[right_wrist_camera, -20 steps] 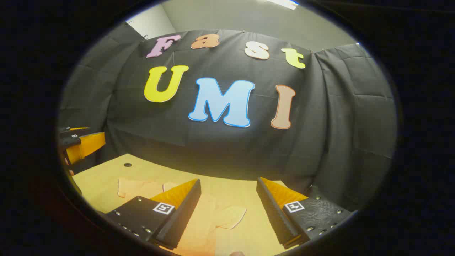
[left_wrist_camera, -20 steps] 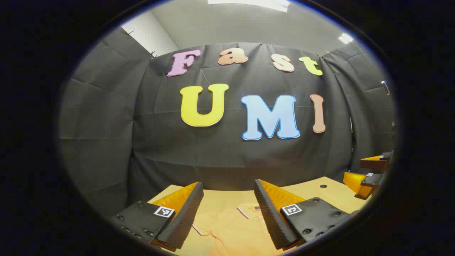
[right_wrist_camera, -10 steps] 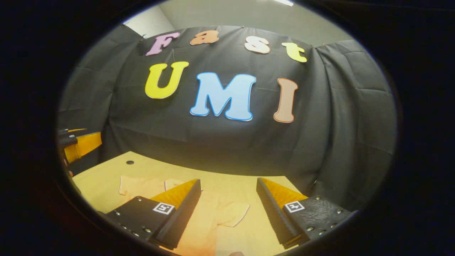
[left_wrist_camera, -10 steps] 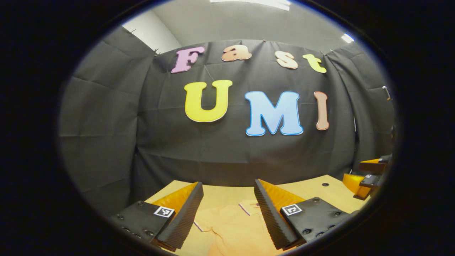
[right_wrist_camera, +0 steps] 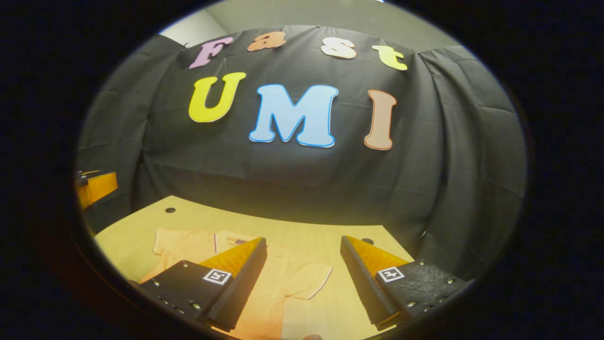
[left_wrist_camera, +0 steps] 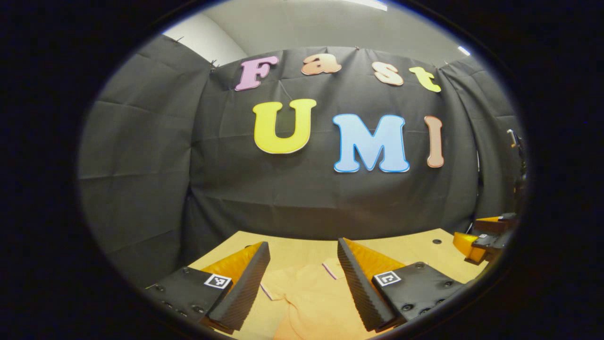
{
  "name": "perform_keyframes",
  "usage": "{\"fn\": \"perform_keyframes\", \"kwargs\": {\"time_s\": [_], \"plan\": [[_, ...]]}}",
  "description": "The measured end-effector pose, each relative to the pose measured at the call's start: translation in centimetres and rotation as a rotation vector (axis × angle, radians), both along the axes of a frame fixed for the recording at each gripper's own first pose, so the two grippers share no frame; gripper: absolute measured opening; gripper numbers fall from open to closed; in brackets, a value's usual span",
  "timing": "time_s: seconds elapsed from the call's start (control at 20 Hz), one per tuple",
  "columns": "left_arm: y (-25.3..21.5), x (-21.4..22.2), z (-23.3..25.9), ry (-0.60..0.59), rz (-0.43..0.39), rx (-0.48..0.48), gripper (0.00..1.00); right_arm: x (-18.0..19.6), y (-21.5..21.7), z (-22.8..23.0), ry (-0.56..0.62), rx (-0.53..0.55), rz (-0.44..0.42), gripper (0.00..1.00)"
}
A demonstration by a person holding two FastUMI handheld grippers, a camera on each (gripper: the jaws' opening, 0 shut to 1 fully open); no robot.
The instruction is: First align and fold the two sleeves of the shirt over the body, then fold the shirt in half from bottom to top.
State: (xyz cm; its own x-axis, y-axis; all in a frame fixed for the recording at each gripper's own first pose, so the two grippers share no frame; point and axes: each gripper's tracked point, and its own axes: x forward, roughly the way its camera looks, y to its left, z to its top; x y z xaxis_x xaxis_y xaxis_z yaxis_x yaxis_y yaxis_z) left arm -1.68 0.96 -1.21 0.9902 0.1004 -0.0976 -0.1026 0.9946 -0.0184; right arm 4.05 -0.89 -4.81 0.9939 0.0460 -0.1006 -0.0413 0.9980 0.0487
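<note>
Pale wooden worktop with small round holes near the far edge; orange shirt spread flat on it.

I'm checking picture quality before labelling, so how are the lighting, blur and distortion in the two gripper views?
Left gripper view: sharp, strong fisheye bowing of the table, ceiling light glare at the top, shirt evenly lit. Right gripper view: equally sharp and bowed, dim toward the edges, warm light on the shirt.

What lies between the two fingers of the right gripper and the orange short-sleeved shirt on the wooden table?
Nothing: in the right gripper view the open right gripper hangs above the orange short-sleeved shirt, whose sleeve lies flat on the wooden table.
</note>
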Motion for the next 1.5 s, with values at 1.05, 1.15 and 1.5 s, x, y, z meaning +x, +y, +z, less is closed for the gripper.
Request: {"fn": "perform_keyframes", "kwargs": {"time_s": [1.05,1.15,1.5], "plan": [[0.9,-1.0,-1.3,0.087,0.027,0.016,0.94,10.9,-2.5,-16.9,0.443,0.109,-0.069,0.97],[0.9,-1.8,-1.7,0.095,0.035,0.014,0.94,11.6,-2.5,-18.3,0.480,0.113,-0.074,0.97],[1.0,-2.8,-2.3,0.123,0.038,0.007,0.95,13.2,-3.2,-22.7,0.614,0.110,-0.105,0.97]]}}
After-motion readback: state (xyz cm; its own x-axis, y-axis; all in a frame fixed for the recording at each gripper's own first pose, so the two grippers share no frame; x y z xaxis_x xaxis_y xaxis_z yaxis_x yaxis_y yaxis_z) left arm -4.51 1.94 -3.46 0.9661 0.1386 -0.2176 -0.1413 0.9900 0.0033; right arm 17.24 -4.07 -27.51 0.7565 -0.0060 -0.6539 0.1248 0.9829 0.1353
